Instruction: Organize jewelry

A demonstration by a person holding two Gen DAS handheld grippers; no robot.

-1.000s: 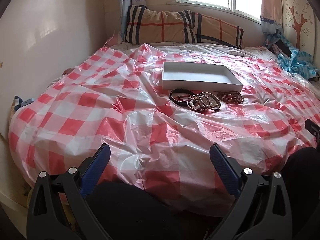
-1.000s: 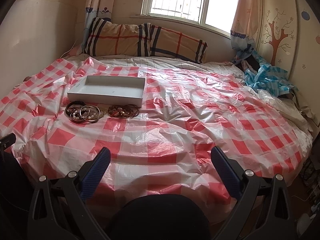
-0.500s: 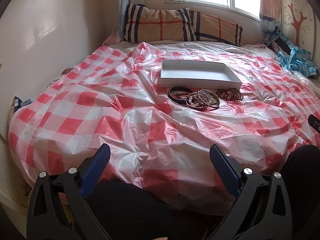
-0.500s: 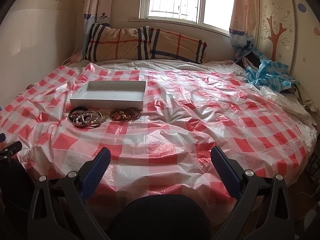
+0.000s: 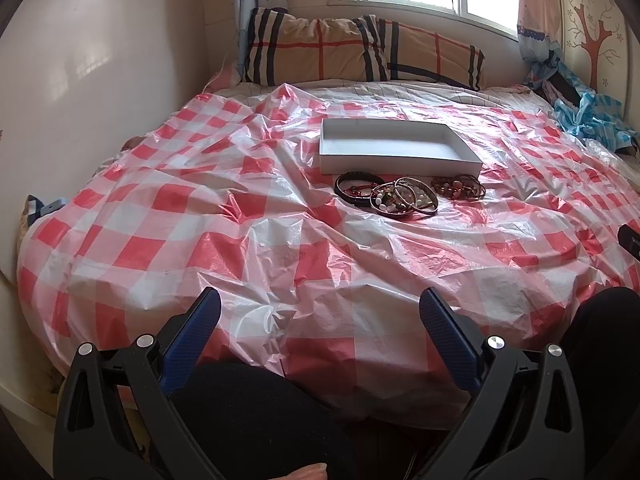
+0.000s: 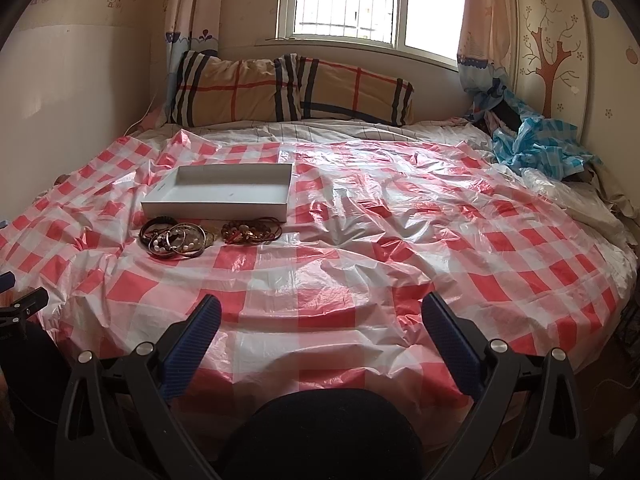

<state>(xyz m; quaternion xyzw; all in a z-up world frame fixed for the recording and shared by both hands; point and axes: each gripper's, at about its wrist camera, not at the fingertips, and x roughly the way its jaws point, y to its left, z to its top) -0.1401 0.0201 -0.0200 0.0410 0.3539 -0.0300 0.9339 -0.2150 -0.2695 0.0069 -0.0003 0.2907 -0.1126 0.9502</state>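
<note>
Left gripper [image 5: 320,316]: jaws spread wide, nothing between them; blue pads [image 5: 192,336] over the near edge of the bed, above a dark-clad knee.
Right gripper [image 6: 322,320]: jaws spread wide too, holding nothing; low over the near edge of the bed, a dark knee below.
Sheet [image 5: 256,256]: red-and-white checked plastic, wrinkled, spread over the bed ahead of both pairs of jaws.
Box [image 5: 394,151]: white, shallow, open on top, nothing visible inside; far ahead of the left jaws and slightly to their right; far ahead and left of the right jaws [image 6: 224,192].
Bangles [image 5: 404,200]: a heap of overlapping rings and beaded bracelets on the sheet, just in front of the box on the side nearer the jaws; one dark band [image 5: 358,186] at the heap's left end; in the right view the heap [image 6: 176,240] lies ahead and left.
Beads [image 5: 458,187]: a second, reddish-brown cluster just right of the bangles, also just before the box; in the right view [image 6: 250,232].
Pillows [image 6: 288,90]: plaid, against the wall beyond the box.
Blue cloth [image 6: 536,140]: crumpled at the far right of the bed, well apart from the jewelry.
</note>
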